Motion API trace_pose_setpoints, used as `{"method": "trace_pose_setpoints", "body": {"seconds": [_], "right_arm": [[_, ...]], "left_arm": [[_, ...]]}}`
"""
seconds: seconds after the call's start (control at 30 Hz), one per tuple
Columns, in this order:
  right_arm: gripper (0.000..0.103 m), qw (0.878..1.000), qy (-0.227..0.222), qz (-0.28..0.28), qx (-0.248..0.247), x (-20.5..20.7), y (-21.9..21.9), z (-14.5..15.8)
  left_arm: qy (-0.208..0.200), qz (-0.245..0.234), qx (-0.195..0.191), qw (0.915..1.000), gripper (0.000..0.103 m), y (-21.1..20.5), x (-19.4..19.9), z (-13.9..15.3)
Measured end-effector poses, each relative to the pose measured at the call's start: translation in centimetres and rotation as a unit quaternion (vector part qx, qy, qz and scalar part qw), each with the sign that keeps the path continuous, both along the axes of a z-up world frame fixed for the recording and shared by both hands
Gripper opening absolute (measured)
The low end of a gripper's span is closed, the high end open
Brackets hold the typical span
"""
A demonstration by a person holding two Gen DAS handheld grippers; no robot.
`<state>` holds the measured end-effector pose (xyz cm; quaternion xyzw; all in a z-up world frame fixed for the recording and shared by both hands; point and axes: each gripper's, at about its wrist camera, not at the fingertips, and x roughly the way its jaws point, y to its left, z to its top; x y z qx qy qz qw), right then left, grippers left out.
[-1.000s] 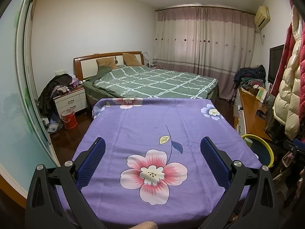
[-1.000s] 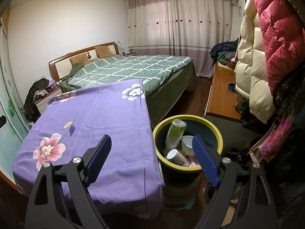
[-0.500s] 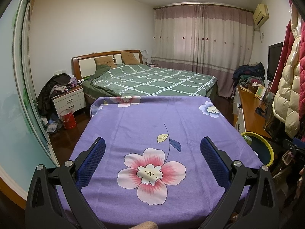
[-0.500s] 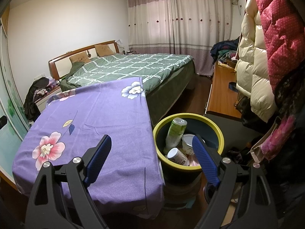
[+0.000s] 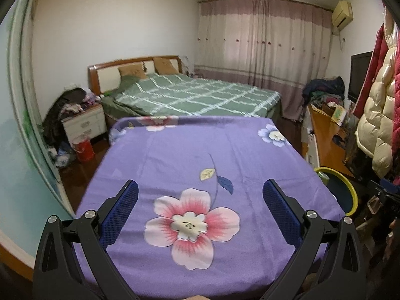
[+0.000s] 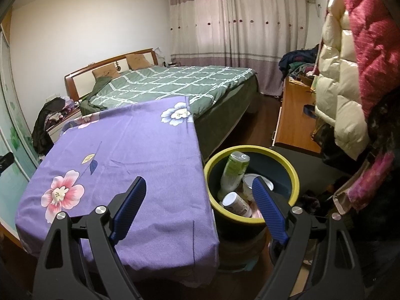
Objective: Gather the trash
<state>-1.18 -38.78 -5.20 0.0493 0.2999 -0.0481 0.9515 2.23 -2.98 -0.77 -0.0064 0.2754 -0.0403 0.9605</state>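
A dark bin with a yellow rim (image 6: 293,172) stands on the floor right of the purple flowered table (image 6: 140,150). Inside it lean a tall green-and-white bottle (image 6: 233,172), a white can (image 6: 236,203) and a round white tub (image 6: 250,182). My right gripper (image 6: 200,187) hangs open over the table's right edge, its right finger in front of the bin, nothing between the pads. My left gripper (image 5: 200,195) is open above the purple cloth (image 5: 200,162), over the big pink flower (image 5: 191,225), and holds nothing. The bin's rim (image 5: 346,182) peeks past the table's right edge.
A green checked bed (image 5: 197,95) lies behind the table. A white nightstand (image 5: 85,122) with clothes and a red bucket (image 5: 83,147) stand at left. A wooden desk (image 6: 293,120) and hanging puffy coats (image 6: 350,75) crowd the right side.
The left wrist view has drifted slightly forward and down over the table; the flower sits a little lower. The right gripper and the bin's contents look unchanged.
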Motion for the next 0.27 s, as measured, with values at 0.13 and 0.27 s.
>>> {"method": "trace_pose_setpoints", "body": {"seconds": [0.13, 0.27], "right_arm": [[0.088, 1.000, 0.007, 0.021, 0.006, 3.0, 1.0, 0.5], [0.093, 0.998, 0.034, 0.045, 0.013, 8.9, 3.1, -0.5]], "left_arm": [[0.044, 0.002, -0.019, 0.9988, 0.098, 0.9, 5.0, -1.9], [0.112, 0.020, -0.037, 0.9928, 0.098, 2.6, 11.6, -6.1]]}}
